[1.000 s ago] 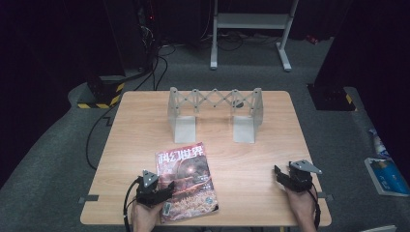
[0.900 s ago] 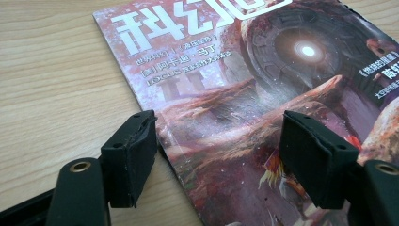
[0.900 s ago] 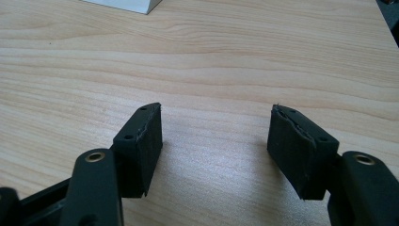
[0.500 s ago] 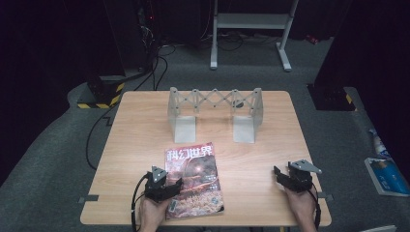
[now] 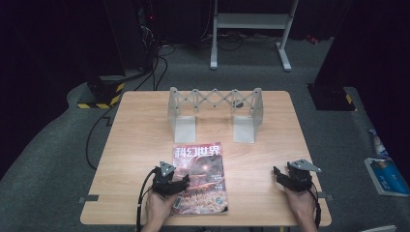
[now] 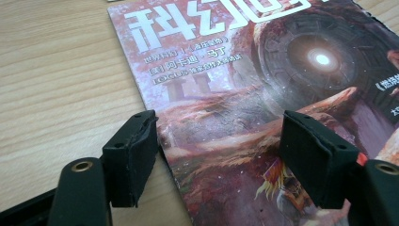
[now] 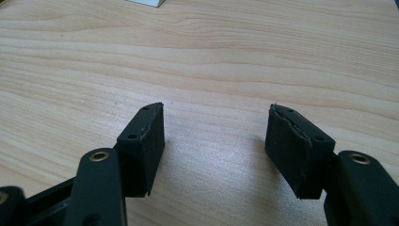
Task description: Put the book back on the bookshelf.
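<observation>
Here the table (image 5: 130,145) holds a magazine (image 5: 200,176) flat by its near edge, long side pointing away. The left gripper (image 5: 180,185) is nearest, jaws wide across the magazine's left edge. The right gripper (image 5: 276,174) has just been closing a bit on nothing

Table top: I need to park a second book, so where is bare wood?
Free: the table strip left of the magazine, and the patch between the magazine and the right gripper. Also bare wood between the expanding rack's two feet. Crowded: the near edge at the left gripper.
</observation>
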`<state>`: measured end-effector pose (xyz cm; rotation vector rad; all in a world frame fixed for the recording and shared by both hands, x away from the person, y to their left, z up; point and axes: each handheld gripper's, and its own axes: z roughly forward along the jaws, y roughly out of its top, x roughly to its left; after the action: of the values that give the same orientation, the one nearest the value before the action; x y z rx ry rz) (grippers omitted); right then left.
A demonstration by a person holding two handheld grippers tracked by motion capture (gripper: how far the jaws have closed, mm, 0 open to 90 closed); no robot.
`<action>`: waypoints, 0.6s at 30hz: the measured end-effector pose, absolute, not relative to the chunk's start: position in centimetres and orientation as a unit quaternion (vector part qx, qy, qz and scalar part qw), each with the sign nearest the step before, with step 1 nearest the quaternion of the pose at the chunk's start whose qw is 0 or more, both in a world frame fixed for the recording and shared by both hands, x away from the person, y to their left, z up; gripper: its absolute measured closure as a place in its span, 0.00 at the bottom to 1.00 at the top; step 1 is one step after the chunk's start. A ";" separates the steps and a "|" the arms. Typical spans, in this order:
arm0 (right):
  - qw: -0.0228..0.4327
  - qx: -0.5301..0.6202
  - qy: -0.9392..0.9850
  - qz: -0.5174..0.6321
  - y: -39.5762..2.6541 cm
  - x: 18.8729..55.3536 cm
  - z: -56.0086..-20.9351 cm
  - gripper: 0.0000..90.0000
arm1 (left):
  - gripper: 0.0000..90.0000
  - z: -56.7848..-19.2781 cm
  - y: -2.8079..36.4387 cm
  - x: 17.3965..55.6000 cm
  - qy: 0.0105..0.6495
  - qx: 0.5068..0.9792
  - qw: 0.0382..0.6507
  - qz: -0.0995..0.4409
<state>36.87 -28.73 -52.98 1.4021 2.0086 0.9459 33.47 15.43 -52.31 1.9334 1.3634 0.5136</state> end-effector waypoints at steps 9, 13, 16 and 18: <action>0.230 0.504 0.761 0.337 -27.1 36.7 -51.5 0.51 | 0.32 -52.3 14.0 34.6 0.522 0.751 0.353 0.196; 0.202 0.485 0.771 0.359 -24.8 36.2 -50.5 0.51 | 0.32 -52.3 13.5 34.9 0.519 0.753 0.355 0.195; 0.181 0.470 0.785 0.362 -23.3 36.0 -50.4 0.51 | 0.32 -52.2 13.0 35.2 0.519 0.754 0.354 0.192; 0.174 0.464 0.789 0.362 -22.8 36.0 -50.3 0.51 | 0.32 -52.2 12.9 35.3 0.517 0.756 0.352 0.194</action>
<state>35.99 -22.81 -50.35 1.3170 2.2377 1.0276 35.28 12.91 -52.21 1.9560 1.3368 0.5007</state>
